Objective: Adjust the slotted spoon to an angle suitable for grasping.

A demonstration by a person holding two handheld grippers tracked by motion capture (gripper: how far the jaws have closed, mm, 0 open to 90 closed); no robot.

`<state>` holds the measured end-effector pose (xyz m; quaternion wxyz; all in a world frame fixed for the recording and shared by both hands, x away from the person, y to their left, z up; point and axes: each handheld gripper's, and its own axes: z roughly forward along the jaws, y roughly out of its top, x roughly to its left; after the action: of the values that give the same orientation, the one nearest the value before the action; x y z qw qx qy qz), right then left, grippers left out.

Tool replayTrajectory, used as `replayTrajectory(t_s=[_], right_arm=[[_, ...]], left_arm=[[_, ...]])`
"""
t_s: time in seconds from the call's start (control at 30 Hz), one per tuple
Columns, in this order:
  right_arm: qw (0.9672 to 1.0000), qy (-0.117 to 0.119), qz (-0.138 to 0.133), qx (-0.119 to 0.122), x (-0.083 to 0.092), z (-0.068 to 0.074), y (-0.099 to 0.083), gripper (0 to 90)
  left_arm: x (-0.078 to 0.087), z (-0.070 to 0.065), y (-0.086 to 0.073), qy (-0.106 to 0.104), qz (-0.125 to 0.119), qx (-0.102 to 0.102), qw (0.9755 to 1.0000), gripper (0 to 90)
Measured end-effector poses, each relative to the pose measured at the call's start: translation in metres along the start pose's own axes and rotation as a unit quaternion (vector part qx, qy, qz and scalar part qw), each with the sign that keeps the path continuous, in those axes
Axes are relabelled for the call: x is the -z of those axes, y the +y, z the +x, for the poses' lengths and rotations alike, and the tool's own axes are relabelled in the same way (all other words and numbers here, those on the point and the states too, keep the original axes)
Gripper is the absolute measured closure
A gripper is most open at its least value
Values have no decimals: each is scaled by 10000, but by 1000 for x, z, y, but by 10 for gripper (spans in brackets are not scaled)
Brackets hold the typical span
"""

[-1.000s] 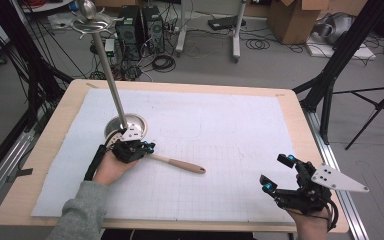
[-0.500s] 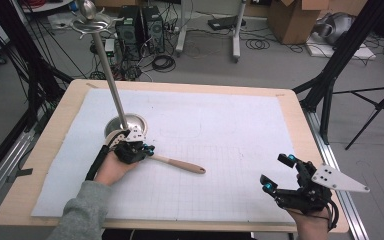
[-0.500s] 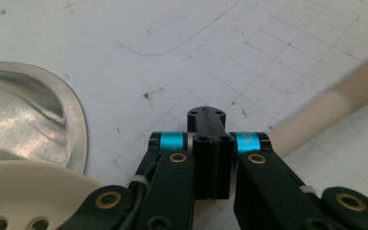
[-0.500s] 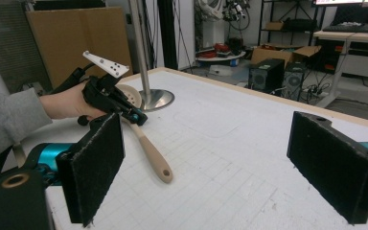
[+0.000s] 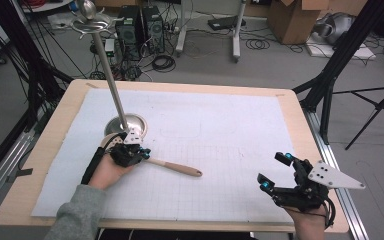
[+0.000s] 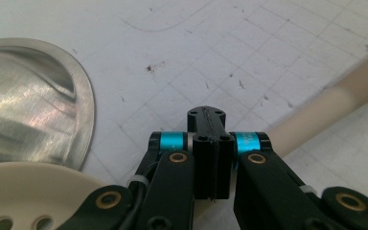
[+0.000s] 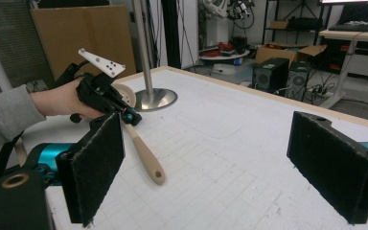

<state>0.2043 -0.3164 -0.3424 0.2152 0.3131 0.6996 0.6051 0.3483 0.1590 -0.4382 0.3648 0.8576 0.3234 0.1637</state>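
Note:
A cream slotted utensil with a beige handle lies slanted on the white gridded mat. My left gripper is shut on the handle close to the head. In the left gripper view the jaws are pressed together over the handle, and the holed head sits at the bottom left. My right gripper hovers at the table's front right, open, with nothing between its pads. From there the left gripper and the handle show farther off.
A metal stand with a round shiny base and a tall pole rises just behind my left hand. The base is close to the utensil's head. Beyond the wooden table edge are computers, cables and boxes on the floor.

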Motion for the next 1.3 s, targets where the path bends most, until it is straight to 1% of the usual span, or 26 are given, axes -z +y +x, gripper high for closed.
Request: replayTrajectory(t_s=[0.03, 0.13, 0.2, 0.33, 0.4, 0.43, 0.47, 0.53, 0.57, 0.7, 0.8, 0.83, 0.97, 1.03, 1.07, 1.2, 1.3], right_arm=[[10000, 12, 18, 5, -2, 0, 0, 119], [10000, 31, 18, 25, -4, 0, 1, 119], [10000, 59, 29, 50, -8, -1, 1, 119], [9999, 97, 53, 36, -11, -1, 2, 119], [9999, 94, 46, 42, -14, -1, 2, 118], [10000, 76, 60, 9, -17, -2, 2, 118], [9999, 99, 59, 22, -18, -2, 2, 118], [9999, 104, 74, 9, -21, -2, 2, 118], [9999, 133, 70, 41, -22, -3, 2, 118], [9998, 173, 110, 24, -28, -3, 2, 118], [9997, 215, 95, 45, -31, -4, 3, 118], [9997, 215, 95, 45, -31, -4, 3, 118], [9997, 208, 81, -39, -34, -4, 4, 118], [9997, 235, 48, 28, -37, -6, 4, 118], [9997, 257, 62, -2, -37, -5, 5, 118], [9996, 266, 72, 0, -41, -6, 5, 118], [9994, 340, 89, 6, -46, -6, 5, 118]], left_arm=[[3, 0, -2, 26, 33, -24, 10000, 897], [6, 1, -6, 30, 19, -24, 10000, 897], [11, 2, -12, 60, -17, 30, 10000, 897], [18, 2, -18, 112, -28, 40, 9999, 897], [21, 3, -21, 116, -54, 45, 9999, 897], [23, 3, -23, 115, -58, 55, 9999, 898], [26, 5, -28, 106, -121, 91, 9998, 897], [27, 5, -29, 105, -132, 112, 9998, 897], [28, 6, -31, 110, -131, 111, 9998, 897], [34, 9, -36, 190, -110, 145, 9997, 897], [42, 11, -43, 278, -87, 171, 9994, 897], [42, 11, -43, 278, -87, 171, 9994, 897], [49, 11, -50, 366, -70, 177, 9991, 897], [53, 10, -53, 393, -64, 153, 9991, 897], [55, 10, -54, 405, -52, 152, 9990, 897], [63, 11, -62, 476, -52, 156, 9987, 897], [69, 11, -67, 533, -48, 175, 9984, 897]])
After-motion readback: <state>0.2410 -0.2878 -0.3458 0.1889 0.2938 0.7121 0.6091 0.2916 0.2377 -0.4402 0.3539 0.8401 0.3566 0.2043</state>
